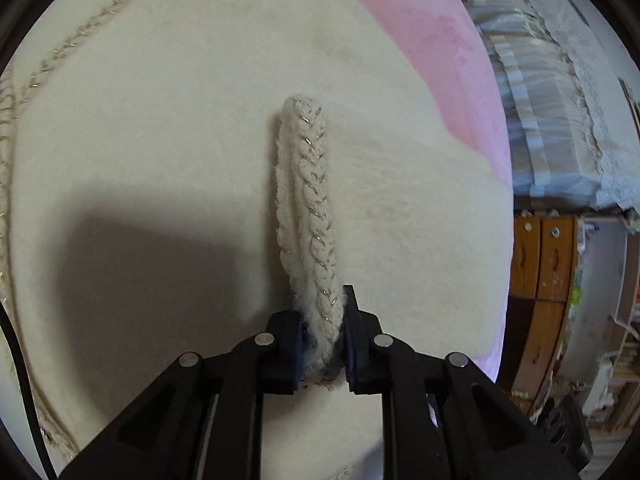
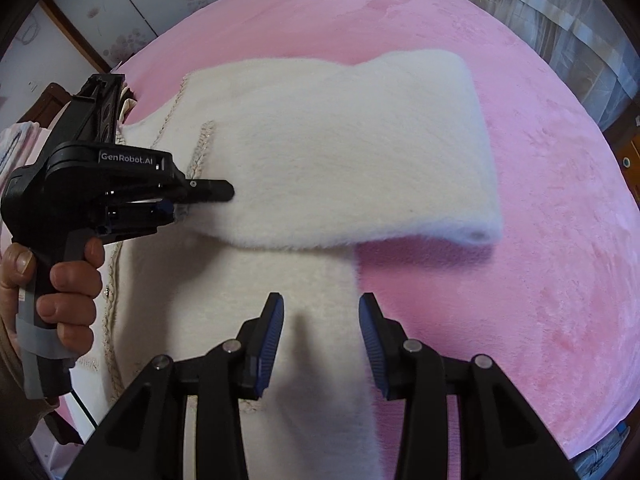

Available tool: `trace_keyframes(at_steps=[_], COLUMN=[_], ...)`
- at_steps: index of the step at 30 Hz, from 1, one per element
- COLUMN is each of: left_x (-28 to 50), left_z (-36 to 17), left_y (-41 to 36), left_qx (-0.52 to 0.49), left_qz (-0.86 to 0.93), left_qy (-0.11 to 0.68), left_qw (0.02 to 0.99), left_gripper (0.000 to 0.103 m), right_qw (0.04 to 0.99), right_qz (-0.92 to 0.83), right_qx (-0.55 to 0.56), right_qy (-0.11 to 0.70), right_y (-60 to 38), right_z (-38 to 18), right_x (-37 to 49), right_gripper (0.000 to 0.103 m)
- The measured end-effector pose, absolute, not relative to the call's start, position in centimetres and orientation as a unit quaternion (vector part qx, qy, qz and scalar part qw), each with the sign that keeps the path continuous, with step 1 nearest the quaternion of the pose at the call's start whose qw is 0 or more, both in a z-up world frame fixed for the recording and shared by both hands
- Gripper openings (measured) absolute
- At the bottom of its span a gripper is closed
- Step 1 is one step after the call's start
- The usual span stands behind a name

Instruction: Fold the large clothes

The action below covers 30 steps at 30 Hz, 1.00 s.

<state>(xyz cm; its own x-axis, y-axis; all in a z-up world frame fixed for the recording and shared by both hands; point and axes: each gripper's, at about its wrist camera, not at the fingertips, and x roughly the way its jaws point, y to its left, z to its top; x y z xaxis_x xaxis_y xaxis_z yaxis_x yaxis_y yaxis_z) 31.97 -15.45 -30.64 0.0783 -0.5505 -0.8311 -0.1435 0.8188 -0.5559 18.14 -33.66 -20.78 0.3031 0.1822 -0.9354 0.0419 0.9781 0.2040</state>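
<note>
A cream fleece garment (image 2: 344, 152) with braided trim lies on a pink blanket (image 2: 540, 200); one part is folded across it to the right. In the left wrist view my left gripper (image 1: 323, 332) is shut on a braided cuff edge (image 1: 310, 200) of the garment (image 1: 160, 140). The left gripper also shows in the right wrist view (image 2: 212, 192), held by a hand at the garment's left side. My right gripper (image 2: 322, 312) is open and empty, just above the garment's near edge.
The pink blanket covers a bed and extends right and far of the garment. Wooden drawers (image 1: 540, 264) and striped curtains (image 1: 540, 92) stand beyond the bed. Sliding doors (image 2: 132, 12) lie at the far left.
</note>
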Motion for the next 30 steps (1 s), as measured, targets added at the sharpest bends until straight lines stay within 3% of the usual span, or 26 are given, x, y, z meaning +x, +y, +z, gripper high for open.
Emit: trace_keyframes(at_steps=[4, 10, 15, 18, 19, 20, 25, 28, 30], left_x=[31.7, 31.0, 30.8, 29.9, 29.3, 29.1, 25.4, 23.9, 23.5], left_z=[-25.5, -14.1, -10.9, -11.4, -12.0, -12.9, -21.4, -26.8, -28.6], left_y=[-15.1, -9.0, -2.9, 0.9, 2.2, 3.1, 7.3, 8.1, 8.6], left_qx=[-0.257, -0.264, -0.242, -0.238, -0.238, -0.237, -0.245, -0.244, -0.248], left_qz=[-0.134, -0.118, -0.052, -0.005, 0.011, 0.024, 0.094, 0.115, 0.119], left_qy=[0.615, 0.481, 0.432, 0.425, 0.424, 0.429, 0.497, 0.547, 0.560], left_qw=[0.734, 0.828, 0.867, 0.873, 0.874, 0.872, 0.827, 0.793, 0.782], left_gripper=[0.012, 0.012, 0.012, 0.012, 0.012, 0.012, 0.012, 0.015, 0.020], right_qw=[0.794, 0.803, 0.822, 0.831, 0.835, 0.837, 0.830, 0.819, 0.815], right_qz=[0.029, -0.002, 0.009, 0.033, 0.041, 0.043, 0.024, 0.026, 0.032], right_qx=[0.101, 0.127, 0.114, 0.070, 0.046, 0.011, -0.089, -0.079, -0.068], right_qy=[0.599, 0.582, 0.557, 0.551, 0.547, 0.546, 0.550, 0.568, 0.574], right_y=[-34.8, -37.0, -35.3, -32.4, -31.1, -29.4, -26.8, -27.0, -28.1], right_z=[-21.4, -21.7, -21.8, -22.3, -22.3, -22.5, -23.3, -23.7, -23.3], right_x=[17.9, 19.3, 23.1, 25.0, 25.4, 25.6, 24.4, 23.8, 23.5], right_gripper=[0.039, 0.044, 0.047, 0.045, 0.036, 0.034, 0.038, 0.040, 0.046])
